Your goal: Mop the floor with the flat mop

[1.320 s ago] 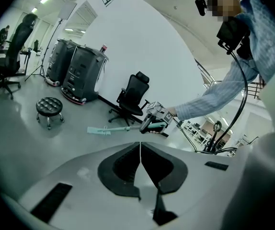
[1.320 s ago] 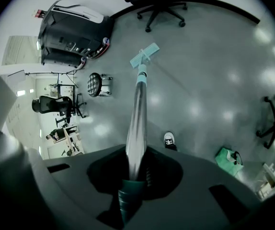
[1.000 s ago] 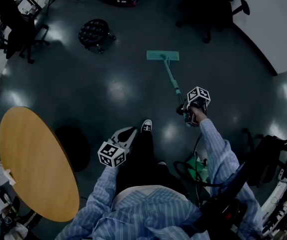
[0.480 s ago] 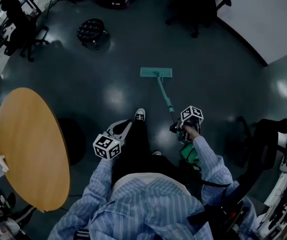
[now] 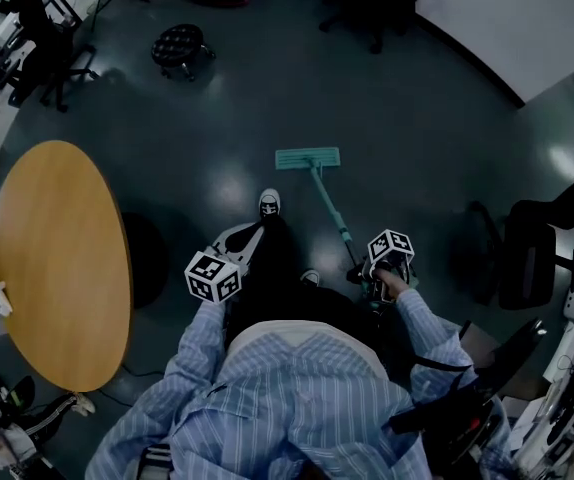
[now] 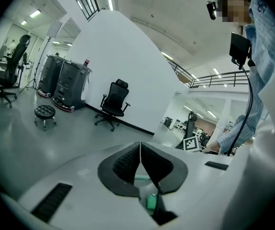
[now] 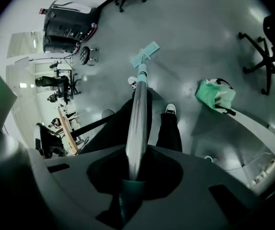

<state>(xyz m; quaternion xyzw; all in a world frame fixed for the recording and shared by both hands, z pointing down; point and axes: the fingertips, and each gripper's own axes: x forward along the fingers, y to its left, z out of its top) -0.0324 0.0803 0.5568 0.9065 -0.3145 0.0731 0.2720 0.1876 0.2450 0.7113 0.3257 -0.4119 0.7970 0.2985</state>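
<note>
I am looking along my left hand-held gripper; its dark jaws are pressing together with nothing between them. Beyond it the pale floor is running out to a white wall. A black office chair is standing before that wall. A round stool is sitting further left, near two dark cabinets. A person's striped sleeve is filling the right edge.

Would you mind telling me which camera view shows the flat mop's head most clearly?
The head view: the mop head lies whole and unobstructed on the floor, its handle leading to the right gripper. The right gripper view shows it small, far down the handle. The left gripper view gives no clear sight of it.
</note>
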